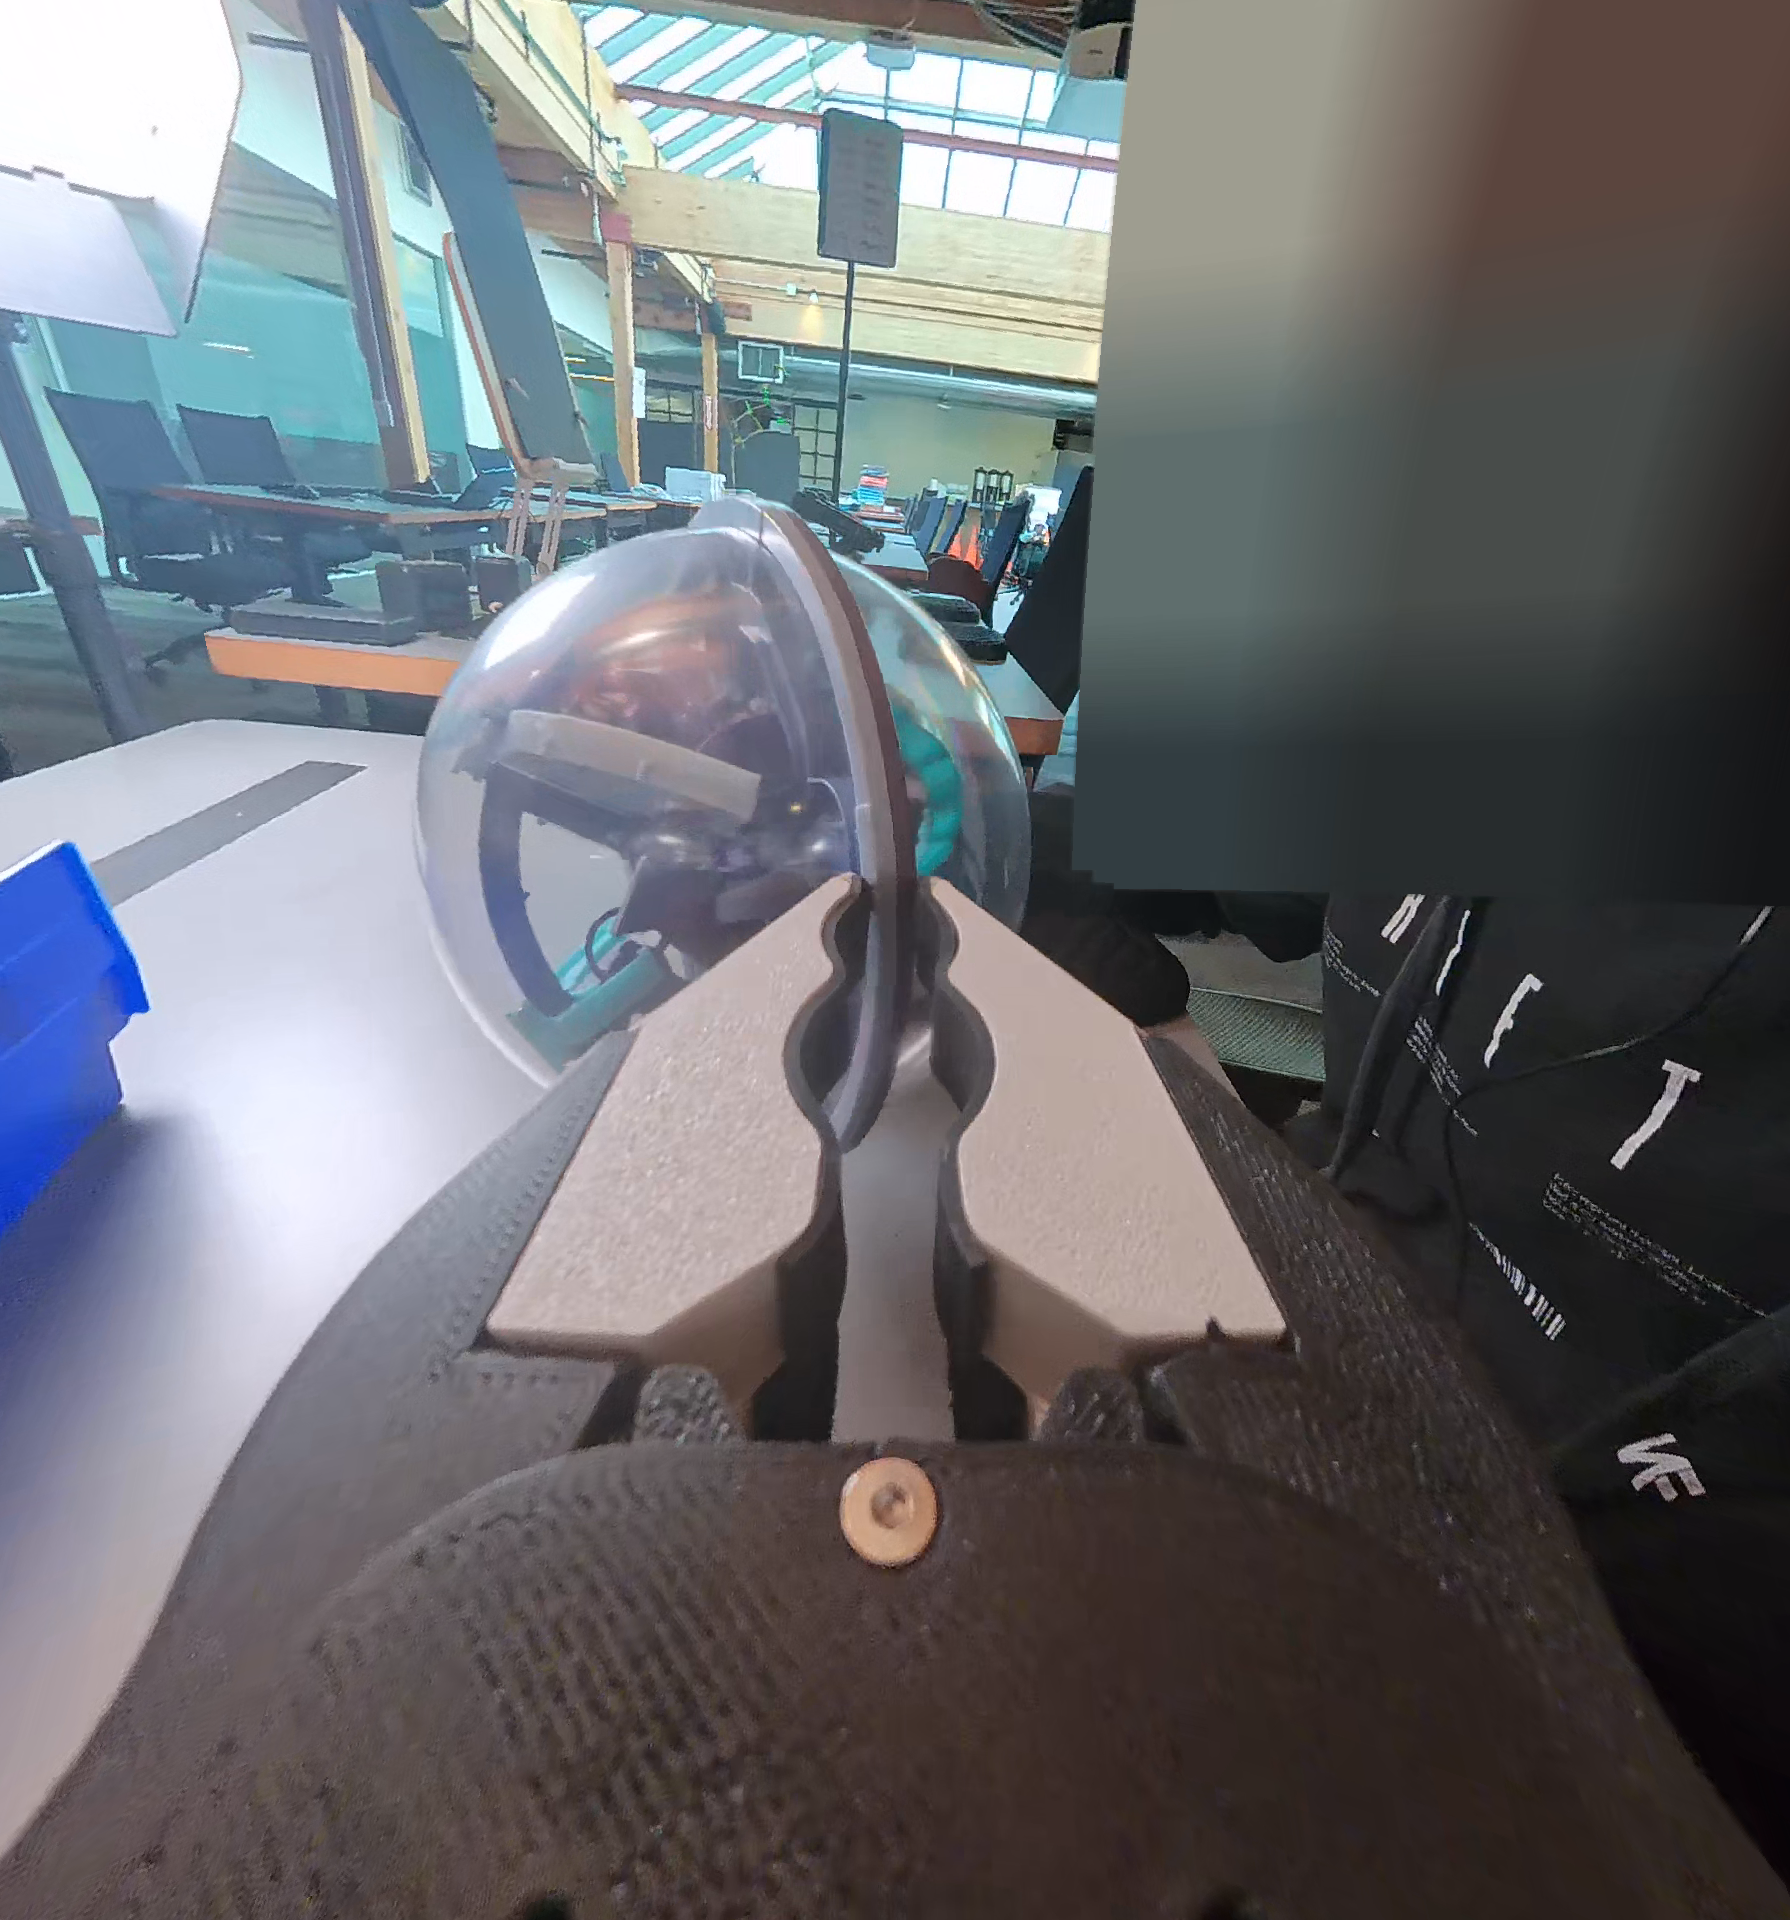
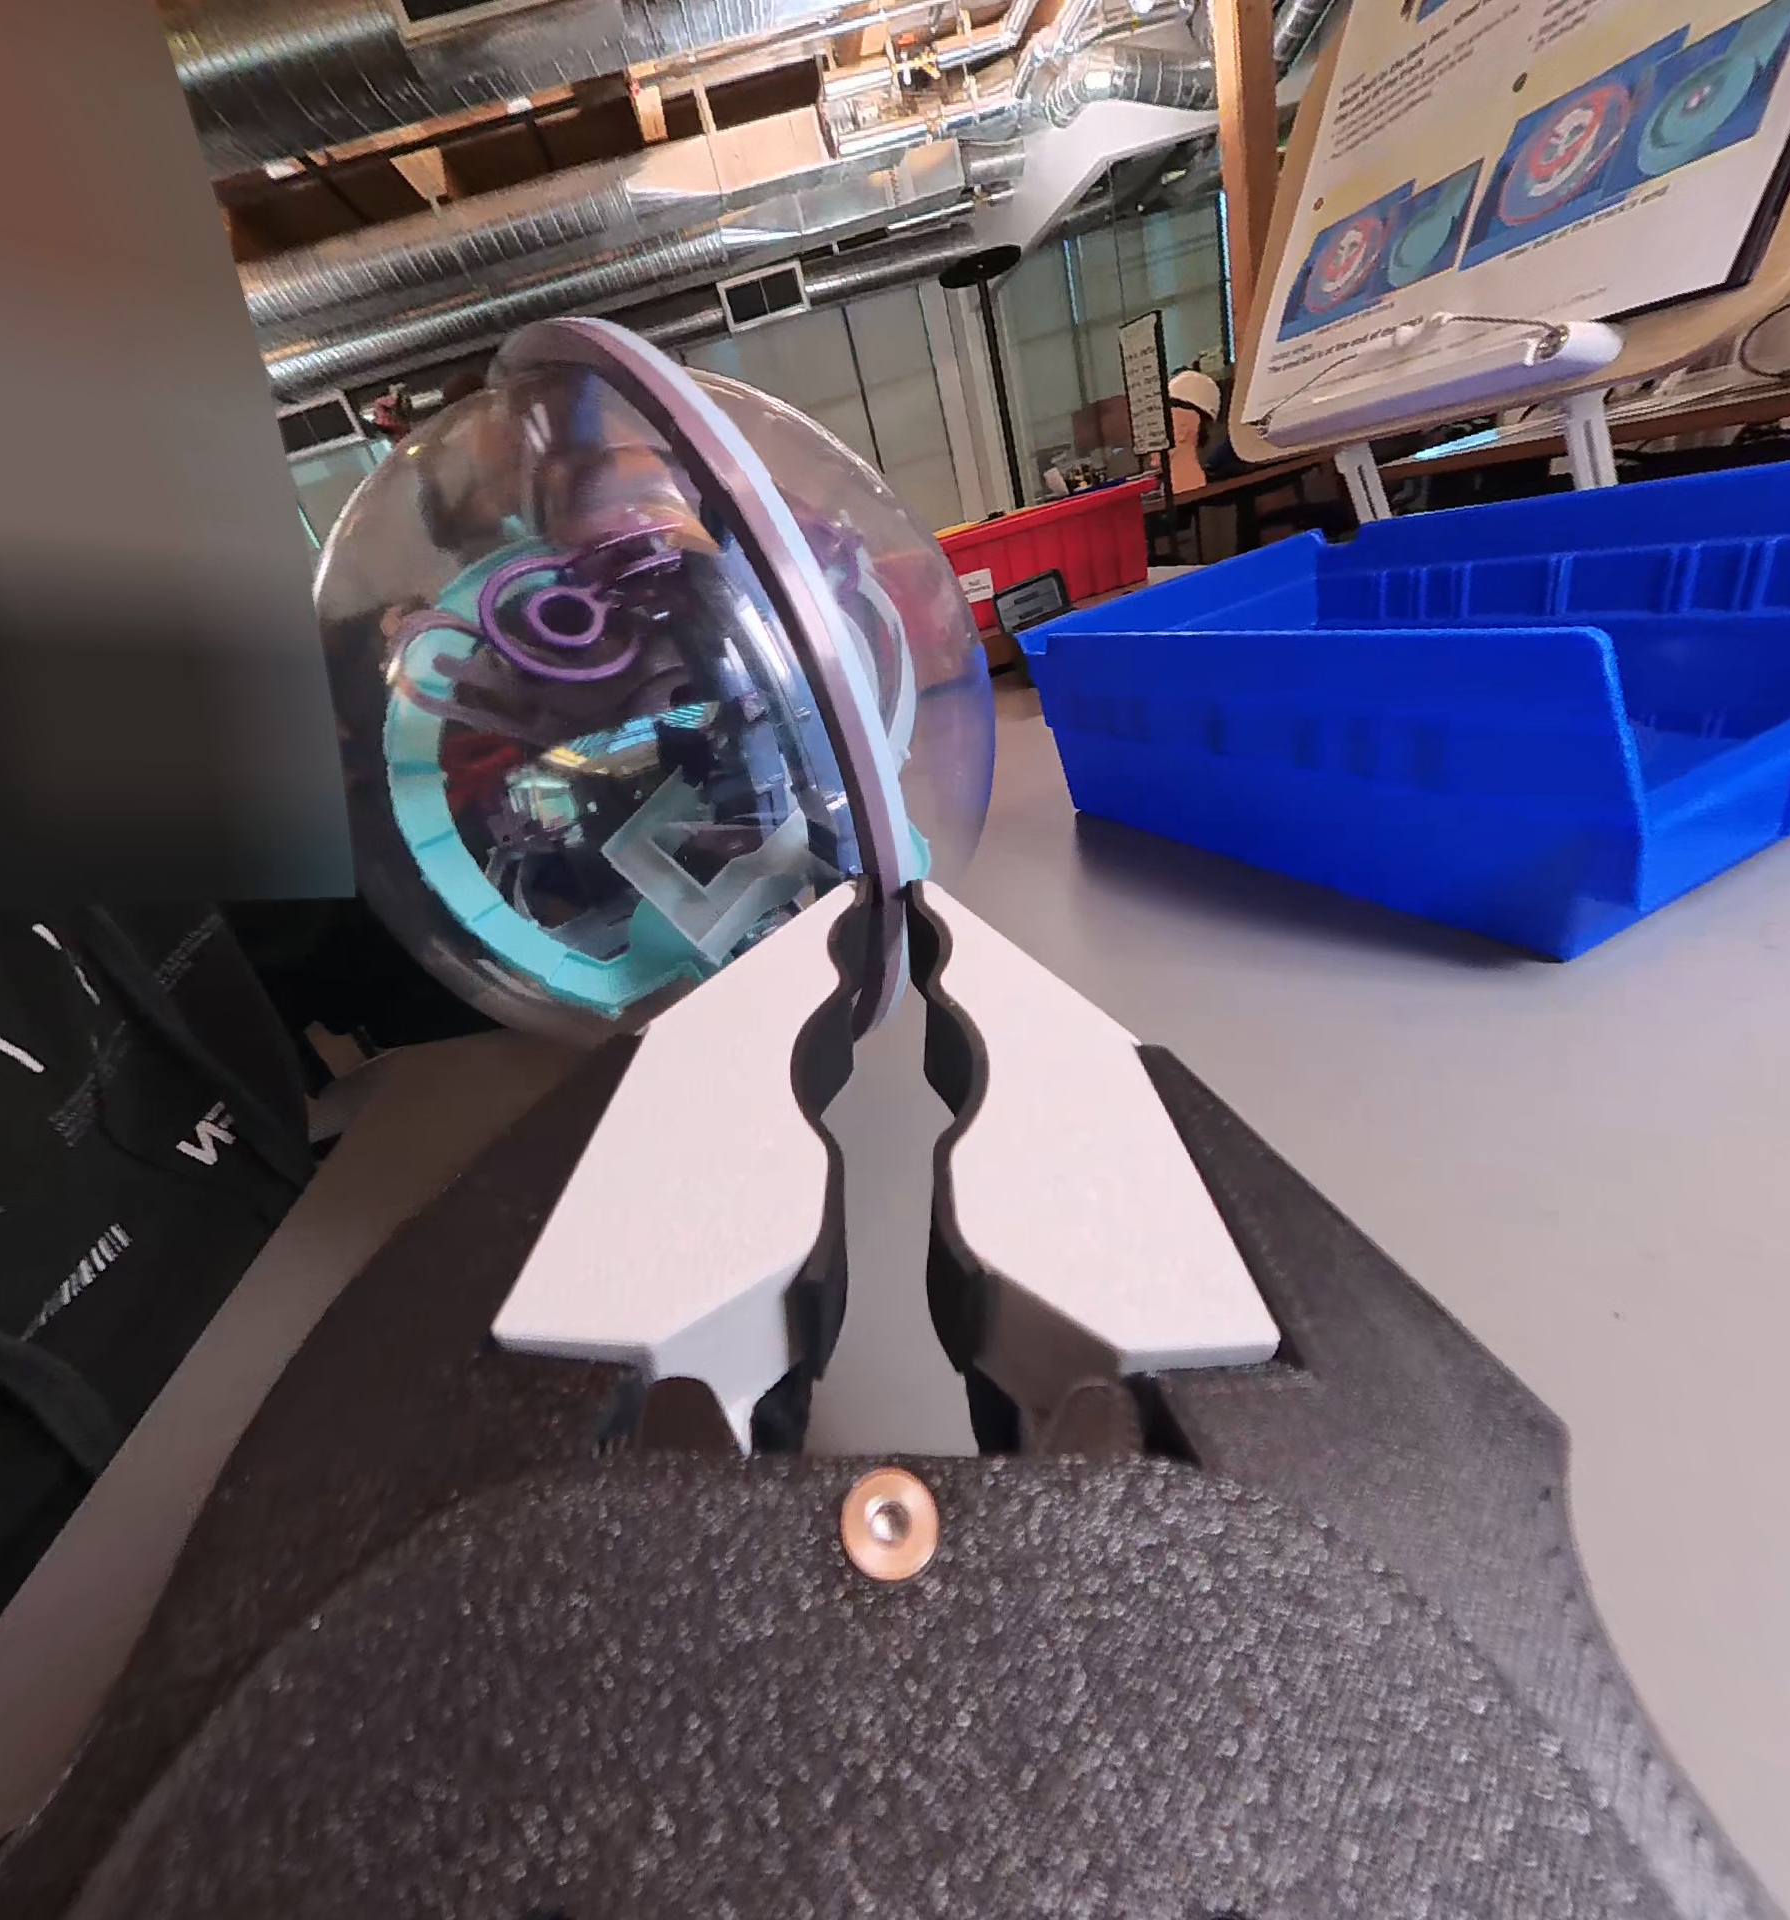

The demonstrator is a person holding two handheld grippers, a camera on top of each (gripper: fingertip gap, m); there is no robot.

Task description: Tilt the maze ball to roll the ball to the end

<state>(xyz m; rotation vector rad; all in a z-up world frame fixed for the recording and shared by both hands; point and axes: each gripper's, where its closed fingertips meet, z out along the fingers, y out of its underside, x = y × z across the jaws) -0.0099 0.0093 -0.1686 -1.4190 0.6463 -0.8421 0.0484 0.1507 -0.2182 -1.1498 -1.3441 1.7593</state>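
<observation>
Maze ball (image 1: 725, 779) held above the grey table (image 1: 247, 1143), both jaws nearly closed and pinching its dark equator rim (image 2: 766, 644). Left gripper (image 1: 896, 914): white and dark-blue tracks inside. Right gripper (image 2: 886, 899): purple spiral, teal ring, whole blue bin (image 2: 1493, 748), instruction board (image 2: 1535, 208).

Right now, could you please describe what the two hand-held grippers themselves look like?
Both match: the left hand-held gripper and right hand-held gripper each have two pale grey, wedge-shaped fingers with wavy black inner pads, set in a black, textured body with one round metal rivet. No cables show.
</observation>
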